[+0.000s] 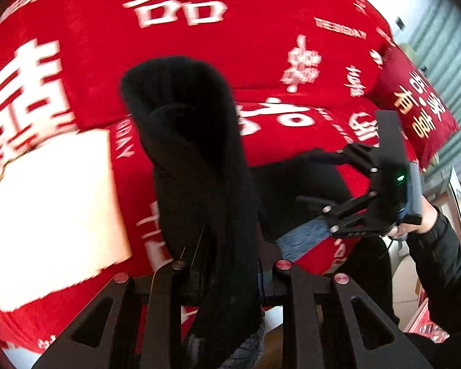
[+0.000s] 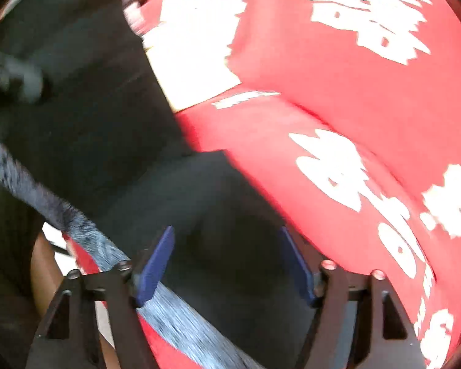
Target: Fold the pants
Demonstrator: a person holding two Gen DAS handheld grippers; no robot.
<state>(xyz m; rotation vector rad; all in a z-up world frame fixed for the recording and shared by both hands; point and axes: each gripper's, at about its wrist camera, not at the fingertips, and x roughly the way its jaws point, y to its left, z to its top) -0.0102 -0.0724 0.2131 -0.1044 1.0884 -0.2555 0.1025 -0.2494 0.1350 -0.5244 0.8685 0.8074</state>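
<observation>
Black pants (image 1: 196, 160) lie on the red bedspread (image 1: 181, 61) w/ white characters, grey fuzzy waistband (image 2: 181, 323) at the near edge. Left gripper (image 1: 227, 264) is clamped on a bunched-up fold of the pants, lifted above the bedspread. Right gripper (image 2: 227, 264) has jaws spread wide over the pants near the waistband, blue pads (image 2: 156, 264) not pinching fabric. Red pillow (image 1: 415, 104) sits right of the pants.

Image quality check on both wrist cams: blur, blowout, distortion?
Left wrist: strong fisheye bend, the white patch on the red bedspread is blown out, mild blur, black pants lose detail. Right wrist: heavy motion blur, white print smeared, pants' grey waistband streaked.
</observation>
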